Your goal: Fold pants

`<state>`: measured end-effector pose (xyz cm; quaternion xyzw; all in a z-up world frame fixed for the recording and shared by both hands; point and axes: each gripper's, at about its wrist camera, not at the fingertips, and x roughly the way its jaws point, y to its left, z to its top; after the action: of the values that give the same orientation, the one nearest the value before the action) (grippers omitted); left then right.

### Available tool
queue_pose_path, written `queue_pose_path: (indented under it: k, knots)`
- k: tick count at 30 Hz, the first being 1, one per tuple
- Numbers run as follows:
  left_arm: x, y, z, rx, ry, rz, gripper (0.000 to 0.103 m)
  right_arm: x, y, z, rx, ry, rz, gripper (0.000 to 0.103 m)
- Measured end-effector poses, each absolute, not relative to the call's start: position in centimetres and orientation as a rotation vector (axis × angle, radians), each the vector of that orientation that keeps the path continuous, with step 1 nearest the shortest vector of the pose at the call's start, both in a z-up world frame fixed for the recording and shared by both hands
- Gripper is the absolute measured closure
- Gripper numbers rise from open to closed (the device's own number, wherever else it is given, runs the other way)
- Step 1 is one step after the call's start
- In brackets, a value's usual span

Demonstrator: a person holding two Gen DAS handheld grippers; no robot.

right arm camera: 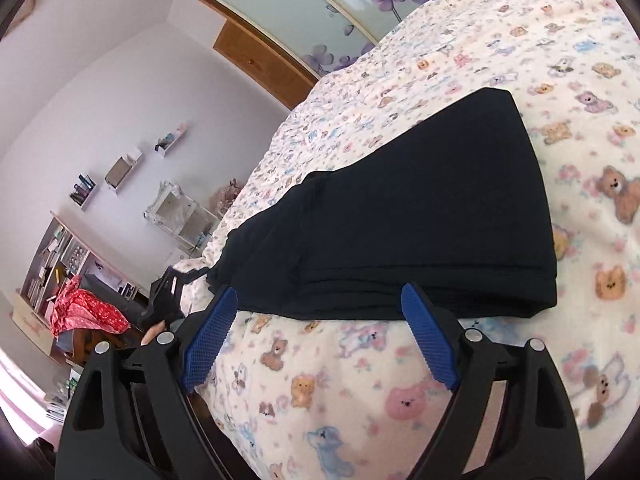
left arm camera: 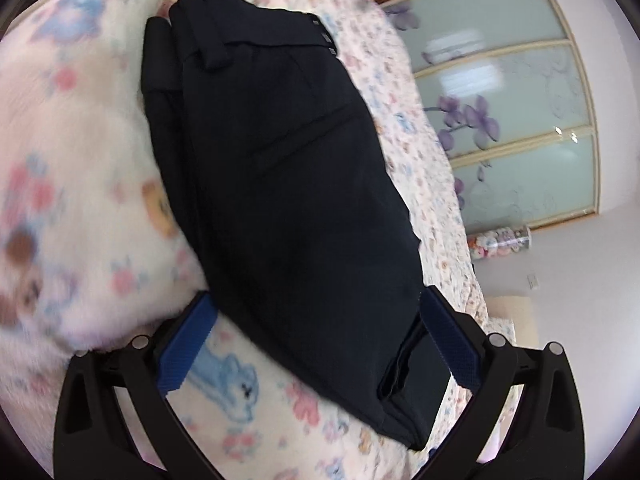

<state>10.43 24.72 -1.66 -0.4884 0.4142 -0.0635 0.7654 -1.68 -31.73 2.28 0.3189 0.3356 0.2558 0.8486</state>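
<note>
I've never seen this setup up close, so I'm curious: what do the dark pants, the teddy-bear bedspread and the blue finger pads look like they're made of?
pants: matte navy-black woven cloth, probably cotton or a blend; stitched seams and hems show.
bedspread: soft, fuzzy fleece by its blurry nap, printed.
blue pads: likely moulded rubber or plastic, with a fine gridded grip texture.

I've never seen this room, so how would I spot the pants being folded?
Find the bed covered by a cream teddy-bear blanket. On it lie the dark navy pants, folded into a flat stack of layers. They are the only plain dark thing on that pastel print.
</note>
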Motion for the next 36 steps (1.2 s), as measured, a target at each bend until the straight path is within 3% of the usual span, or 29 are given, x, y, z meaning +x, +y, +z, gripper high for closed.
queue_pose_path:
  k: [3, 7, 11, 14, 17, 19, 22, 30, 36]
  knots:
    - [10.6, 24.8, -0.7, -1.071, 0.865, -0.148, 0.006, -1.9, -31.7, 2.6, 0.661, 0.696, 0.561, 0.017]
    - [9.9, 23.4, 2.4, -0.89, 0.749, -0.2, 0.011, -2.1, -31.8, 2.6, 0.651, 0.696, 0.572, 0.017]
    - [10.8, 24.5, 0.4, -0.978, 0.777, -0.106, 0.011, -1.9, -31.1, 2.4, 0.658, 0.715, 0.583, 0.017]
    - [10.6, 26.6, -1.5, -1.114, 0.735, -0.047, 0.026, -2.2, -30.4, 2.7, 0.623, 0.711, 0.593, 0.017]
    - [11.0, 28.0, -2.5, -1.184, 0.726, -0.012, 0.049, -2.4, -30.1, 2.8, 0.597, 0.707, 0.589, 0.017]
    - [11.3, 28.4, -3.0, -1.209, 0.75, 0.021, 0.073, -2.3, -30.2, 2.7, 0.613, 0.711, 0.59, 0.017]
    - [11.7, 28.6, -3.0, -1.227, 0.766, 0.046, 0.084, -2.4, -30.3, 2.7, 0.631, 0.708, 0.592, 0.017]
    - [12.3, 22.8, 5.7, -0.712, 0.722, 0.11, 0.089, -3.6, -32.4, 4.5, 0.691, 0.606, 0.579, 0.017]
    - [12.6, 13.1, 13.2, -0.328, 0.635, 0.026, 0.09, -4.5, -36.0, 5.7, 0.806, 0.494, 0.545, 0.017]
